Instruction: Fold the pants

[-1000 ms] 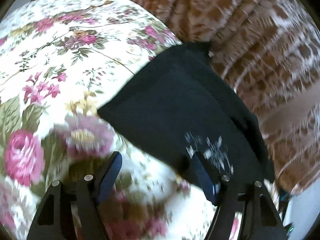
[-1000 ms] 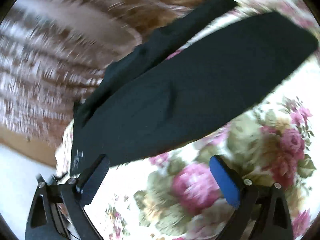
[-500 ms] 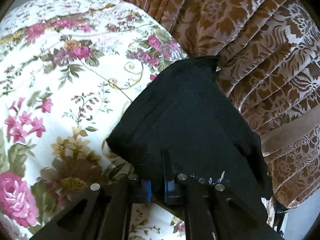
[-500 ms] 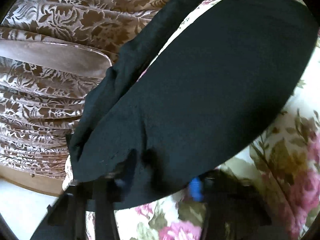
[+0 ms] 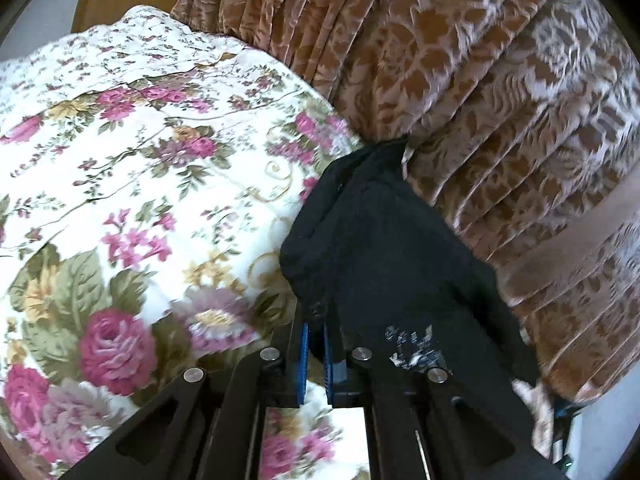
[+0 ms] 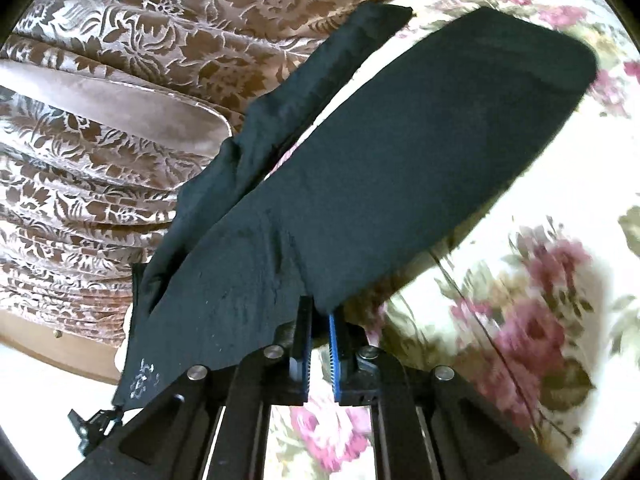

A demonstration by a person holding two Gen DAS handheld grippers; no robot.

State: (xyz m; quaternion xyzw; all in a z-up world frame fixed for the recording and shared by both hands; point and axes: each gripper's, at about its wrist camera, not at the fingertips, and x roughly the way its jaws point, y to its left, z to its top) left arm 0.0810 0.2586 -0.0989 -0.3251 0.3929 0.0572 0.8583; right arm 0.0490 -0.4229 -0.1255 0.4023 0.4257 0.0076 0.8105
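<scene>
Black pants lie along the edge of a floral bedspread, with a small white print near one end. My left gripper is shut on the pants' near edge, which is bunched and lifted a little. In the right wrist view the pants stretch away in two legs, the wider one over the bedspread. My right gripper is shut on their near edge.
A brown patterned curtain hangs right behind the pants and also shows in the right wrist view. The bed's edge runs beside it. The floral bedspread spreads wide to the other side.
Both grippers were open a second ago. They moved onto the pants' edge and shut on it. The cloth now rises and bunches at both grips.
</scene>
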